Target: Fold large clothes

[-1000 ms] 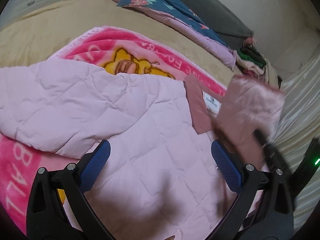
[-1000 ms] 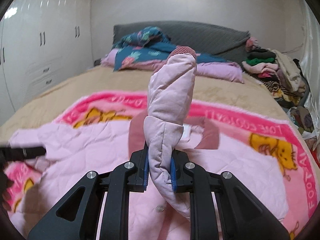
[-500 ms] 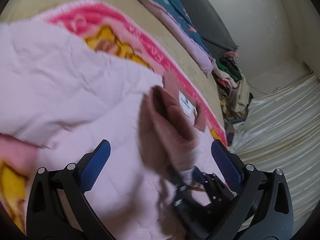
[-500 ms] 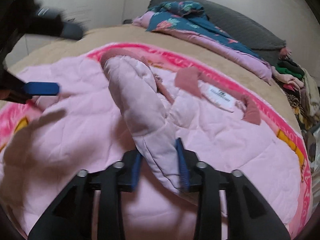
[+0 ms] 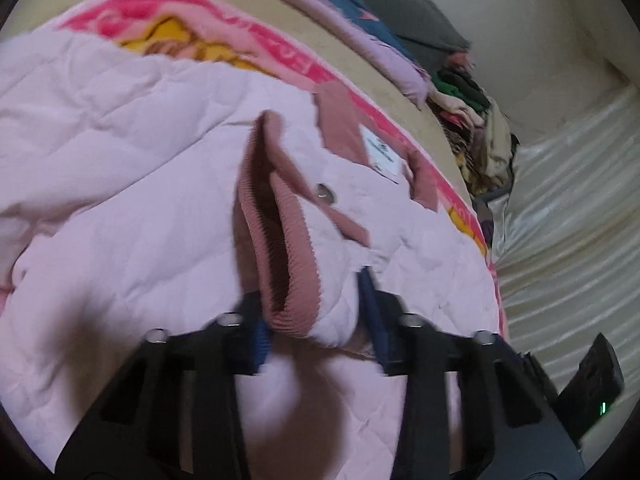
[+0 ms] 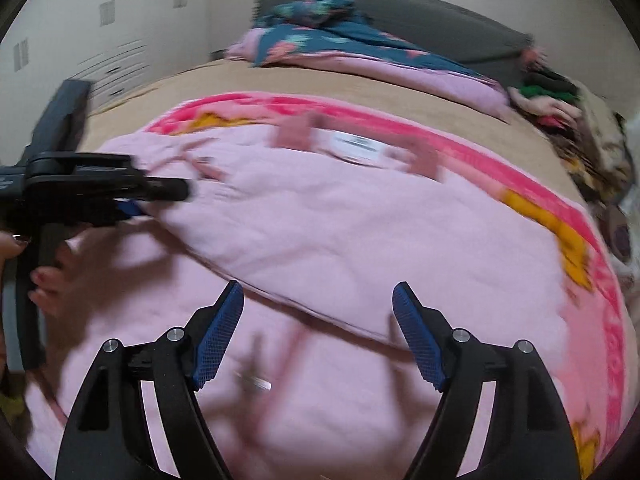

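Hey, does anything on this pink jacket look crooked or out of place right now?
Yes. The sleeve cuff stands bunched and gaping between the left gripper pads instead of lying flat on the jacket.

The quilted jacket (image 5: 160,208) is showing pale pink, with a diamond-stitch pattern; its ribbed sleeve cuff (image 5: 288,248) and collar (image 5: 344,120) are showing dusty rose, and its neck label (image 5: 382,152) white. The blanket (image 6: 520,184) under it is glowing hot pink with yellow cartoon figures and pale lettering. The bedspread (image 6: 280,80) is lying tan, the duvet (image 6: 344,40) dark teal with pink flowers and a lilac underside, the headboard (image 6: 440,12) grey. Both grippers' pads (image 6: 218,336) are showing blue on black frames.
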The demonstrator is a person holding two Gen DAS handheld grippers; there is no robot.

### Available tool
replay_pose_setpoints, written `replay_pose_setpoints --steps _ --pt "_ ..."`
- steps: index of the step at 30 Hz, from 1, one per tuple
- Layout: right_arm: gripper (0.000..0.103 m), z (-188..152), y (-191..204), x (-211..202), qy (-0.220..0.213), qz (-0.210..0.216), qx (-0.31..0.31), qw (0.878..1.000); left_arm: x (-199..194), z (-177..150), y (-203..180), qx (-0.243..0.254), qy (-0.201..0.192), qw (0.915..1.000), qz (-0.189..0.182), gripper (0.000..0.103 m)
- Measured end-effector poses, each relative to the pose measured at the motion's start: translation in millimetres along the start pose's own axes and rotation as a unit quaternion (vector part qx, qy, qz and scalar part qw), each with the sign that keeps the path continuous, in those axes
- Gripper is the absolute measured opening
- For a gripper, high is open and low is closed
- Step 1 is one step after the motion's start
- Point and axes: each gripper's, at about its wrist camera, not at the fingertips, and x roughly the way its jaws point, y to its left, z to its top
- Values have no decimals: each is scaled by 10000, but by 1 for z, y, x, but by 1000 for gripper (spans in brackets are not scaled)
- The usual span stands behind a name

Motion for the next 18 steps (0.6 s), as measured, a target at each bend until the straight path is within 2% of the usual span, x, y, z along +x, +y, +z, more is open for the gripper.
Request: replay_pose_setpoints --steps 4,7,10,12,14,18 --pt "76 -15 -58 -3 83 -477 707 9963 -20 2 -19 501 -388 9978 215 14" --pt "76 -20 -90 -14 -193 -650 1149 9911 -39 8 -28 787 -622 9934 558 14" --pt "76 -18 -109 -9 -109 -831 1448 9859 -32 11 -15 654 -447 9943 713 14" --pt "76 -14 -115 -1 -11 -795 1609 9838 -17 8 5 423 -153 9951 879 14" --pt "76 -8 -116 5 39 -697 1693 9831 -12 4 18 272 -17 9956 901 14" --pt "76 7 -108 22 92 -496 1660 9848 -11 1 15 455 -15 9935 1041 15"
